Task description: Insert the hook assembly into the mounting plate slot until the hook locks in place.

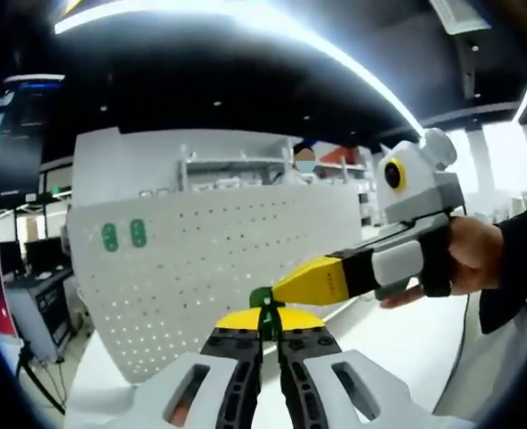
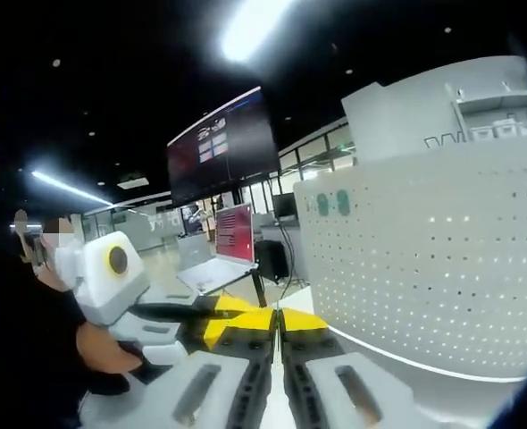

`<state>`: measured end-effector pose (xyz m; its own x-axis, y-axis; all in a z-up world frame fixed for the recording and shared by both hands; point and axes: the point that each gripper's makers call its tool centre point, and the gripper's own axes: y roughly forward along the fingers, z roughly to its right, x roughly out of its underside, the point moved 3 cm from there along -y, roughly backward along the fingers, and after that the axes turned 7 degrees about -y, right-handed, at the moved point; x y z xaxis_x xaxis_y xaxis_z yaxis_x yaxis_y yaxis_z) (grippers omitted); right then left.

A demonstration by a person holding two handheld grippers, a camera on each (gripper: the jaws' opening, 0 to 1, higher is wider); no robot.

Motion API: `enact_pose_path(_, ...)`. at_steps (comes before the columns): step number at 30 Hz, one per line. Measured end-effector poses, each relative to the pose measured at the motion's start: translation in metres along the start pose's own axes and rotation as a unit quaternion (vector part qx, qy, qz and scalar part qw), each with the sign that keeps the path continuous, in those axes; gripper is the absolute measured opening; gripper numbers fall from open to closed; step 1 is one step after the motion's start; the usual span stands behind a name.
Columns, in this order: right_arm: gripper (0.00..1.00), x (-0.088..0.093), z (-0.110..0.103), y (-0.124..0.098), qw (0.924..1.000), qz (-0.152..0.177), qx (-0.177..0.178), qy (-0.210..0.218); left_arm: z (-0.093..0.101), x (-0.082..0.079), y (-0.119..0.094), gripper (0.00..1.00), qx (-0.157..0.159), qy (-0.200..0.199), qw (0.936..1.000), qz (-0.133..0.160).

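Two grippers are meeting: left gripper (image 1: 270, 338) and right gripper (image 1: 286, 290) are both pinching the green hook (image 1: 262, 298) at their jaw tips. Insertion pending; pegboard (image 1: 219, 259) is waiting beyond, apart.

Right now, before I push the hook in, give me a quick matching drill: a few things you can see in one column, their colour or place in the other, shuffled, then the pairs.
Things:
1. pegboard
2. small hook piece
3. two oval tabs
4. right gripper

Descriptions:
A. green, high on the board's left end
B. white, perforated with rows of holes
C. green, pinched at the left gripper's yellow tips
D. yellow-tipped, reaching in from the right in the left gripper view

Pairs: 1-B, 2-C, 3-A, 4-D
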<state>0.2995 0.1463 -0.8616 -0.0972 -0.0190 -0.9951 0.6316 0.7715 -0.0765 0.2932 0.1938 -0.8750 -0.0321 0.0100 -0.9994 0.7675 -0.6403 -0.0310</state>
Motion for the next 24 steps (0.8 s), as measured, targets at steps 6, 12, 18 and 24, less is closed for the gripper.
enact_pose_path(6, 0.00, -0.0001, 0.0007, -0.0009, 1.0000, 0.000, 0.002, 0.000, 0.0006, -0.0003, 0.0008, 0.03, 0.000, -0.004, 1.0000, 0.003)
enact_pose_path(12, 0.00, -0.0006, 0.0012, -0.0012, 1.0000, -0.002, 0.001, 0.004, 0.0007, -0.0004, 0.0013, 0.03, 0.002, -0.011, 0.9999, 0.003)
enact_pose_path(18, 0.00, -0.0021, 0.0018, -0.0020, 1.0000, 0.002, 0.003, 0.007, 0.0007, -0.0018, 0.0022, 0.03, 0.003, -0.020, 0.9998, 0.003)
enact_pose_path(24, 0.00, -0.0038, 0.0028, -0.0048, 0.9999, 0.005, 0.005, 0.008, 0.0001, -0.0027, 0.0031, 0.03, 0.000, -0.023, 0.9997, 0.003)
